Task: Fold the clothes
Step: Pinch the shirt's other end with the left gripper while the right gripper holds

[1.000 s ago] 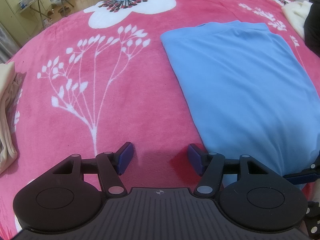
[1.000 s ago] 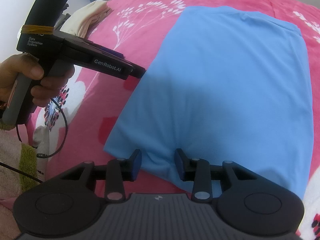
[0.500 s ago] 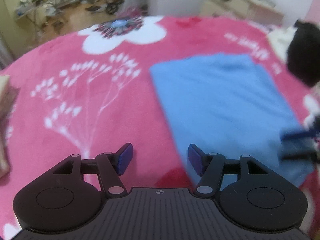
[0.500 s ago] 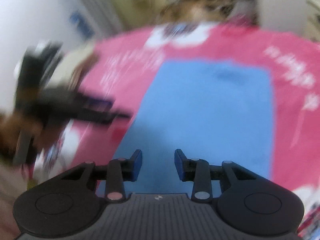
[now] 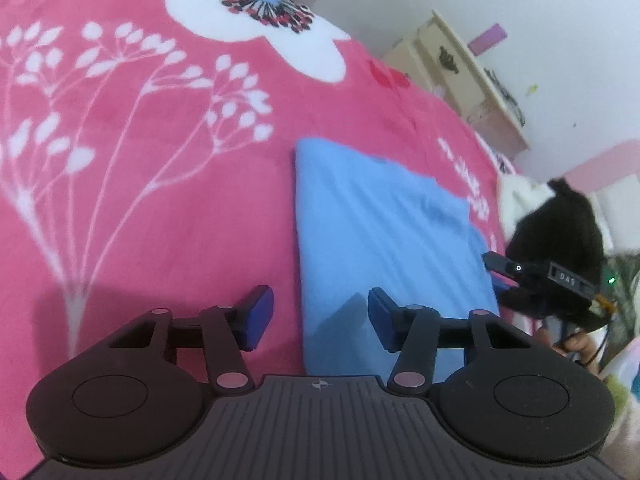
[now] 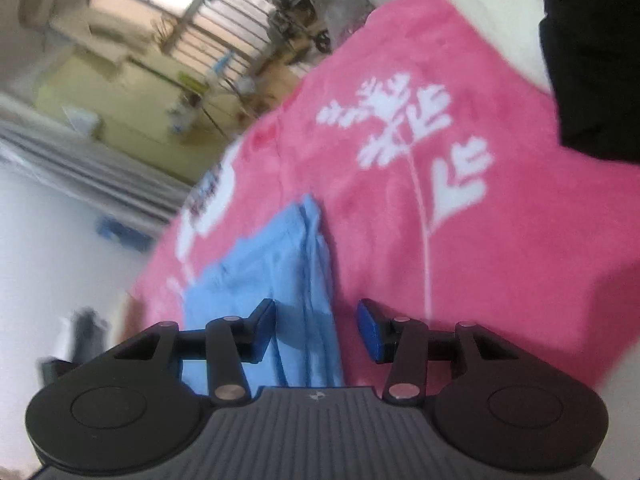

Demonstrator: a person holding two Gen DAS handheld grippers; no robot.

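I see blue garment (image 5: 384, 240) folded into rectangle on blanket (image 5: 140, 208), near its right edge; further folds likely remain. Left gripper (image 5: 320, 320) and right gripper (image 6: 316, 330): fingers apart, holding nothing.

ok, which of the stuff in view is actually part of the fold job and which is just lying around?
Job:
- blue garment, lying folded on the blanket
- left gripper, open, straddling its left edge
- right gripper, open, over its right edge

Lying about:
- pink floral blanket (work surface)
- black garment
- cream cloth beside it
- cream dresser
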